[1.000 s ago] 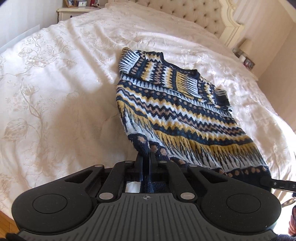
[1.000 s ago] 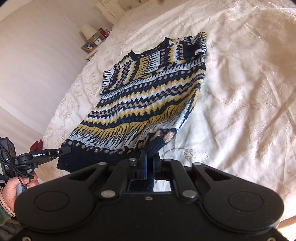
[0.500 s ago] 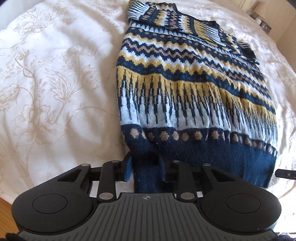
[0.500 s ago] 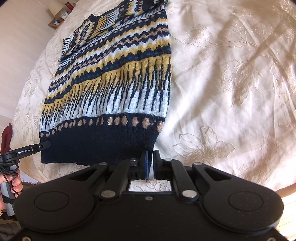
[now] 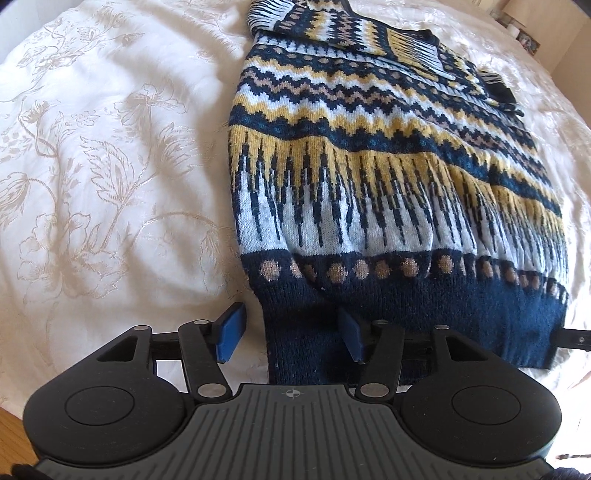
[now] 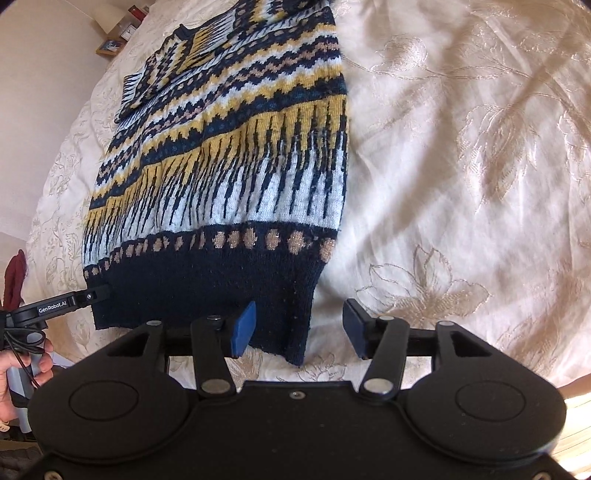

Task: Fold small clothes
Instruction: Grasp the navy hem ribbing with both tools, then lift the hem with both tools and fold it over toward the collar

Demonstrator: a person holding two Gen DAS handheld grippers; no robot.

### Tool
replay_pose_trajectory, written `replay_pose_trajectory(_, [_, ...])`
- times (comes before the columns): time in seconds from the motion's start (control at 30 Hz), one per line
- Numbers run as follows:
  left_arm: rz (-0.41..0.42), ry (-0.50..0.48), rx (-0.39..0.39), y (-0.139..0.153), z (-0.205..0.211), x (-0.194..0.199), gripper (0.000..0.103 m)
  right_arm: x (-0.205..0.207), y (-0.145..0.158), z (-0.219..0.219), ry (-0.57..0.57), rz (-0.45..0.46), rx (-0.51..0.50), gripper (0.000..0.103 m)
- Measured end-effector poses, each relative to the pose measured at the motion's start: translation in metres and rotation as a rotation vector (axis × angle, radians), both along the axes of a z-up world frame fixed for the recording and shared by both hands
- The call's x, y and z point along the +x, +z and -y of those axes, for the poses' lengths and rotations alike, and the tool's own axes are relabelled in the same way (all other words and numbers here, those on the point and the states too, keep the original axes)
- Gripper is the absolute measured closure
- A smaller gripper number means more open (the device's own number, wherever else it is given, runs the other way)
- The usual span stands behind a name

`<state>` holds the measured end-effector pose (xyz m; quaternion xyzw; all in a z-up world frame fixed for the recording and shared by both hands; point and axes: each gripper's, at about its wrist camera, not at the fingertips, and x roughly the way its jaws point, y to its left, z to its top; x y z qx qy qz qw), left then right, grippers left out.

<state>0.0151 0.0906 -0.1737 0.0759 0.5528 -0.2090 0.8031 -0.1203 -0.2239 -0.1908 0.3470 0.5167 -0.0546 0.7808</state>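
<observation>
A knitted sweater (image 5: pixel 388 177) in navy, yellow, white and tan lies flat on the bed, its navy hem toward me and its neck at the far end. My left gripper (image 5: pixel 290 338) is open, its blue pads either side of the hem's left corner, which lies loose between them. My right gripper (image 6: pixel 299 330) is open around the hem's right corner (image 6: pixel 295 332). The sweater also fills the right wrist view (image 6: pixel 229 166). The left gripper's finger (image 6: pixel 74 297) shows at the hem's far left corner there.
The bed has a cream bedspread (image 5: pixel 110 166) with a floral pattern, also seen in the right wrist view (image 6: pixel 461 166). A nightstand with small items (image 6: pixel 118 33) stands at the bed's far side. Wooden floor (image 5: pixel 11 421) shows beyond the near bed edge.
Both grippers lowered the hem to the bed and opened, letting go of the two hem corners. The sweater now lies flat and stretched out.
</observation>
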Motion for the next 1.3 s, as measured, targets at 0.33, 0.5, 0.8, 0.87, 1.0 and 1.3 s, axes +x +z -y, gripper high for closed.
replay_pose_trajectory(0.33, [-0.052,0.019,-0.163,0.016,-0.015,0.004,0.095,0.017,0.004,-0.010,0.041,0.008,0.055,0.090])
replay_pose_trajectory(0.5, [0.009,0.051,-0.264,0.066,-0.020,0.014,0.095,0.019,0.051,0.002,0.018,0.127,0.055,0.090])
replay_pose_trajectory(0.8, [0.188,0.065,-0.432,0.153,0.010,0.091,0.097,0.068,0.123,0.053,-0.147,0.351,-0.015,0.090])
replay_pose_trajectory(0.87, [0.214,0.059,-0.452,0.165,0.020,0.113,0.097,0.087,0.130,0.066,-0.191,0.384,-0.020,0.090])
replay_pose_trajectory(1.0, [0.254,0.035,-0.466,0.178,0.046,0.154,0.097,0.131,0.136,0.090,-0.251,0.418,-0.039,0.090])
replay_pose_trajectory(1.3, [0.187,0.067,-0.446,0.152,0.093,0.239,0.097,0.229,0.113,0.137,-0.310,0.361,-0.073,0.090])
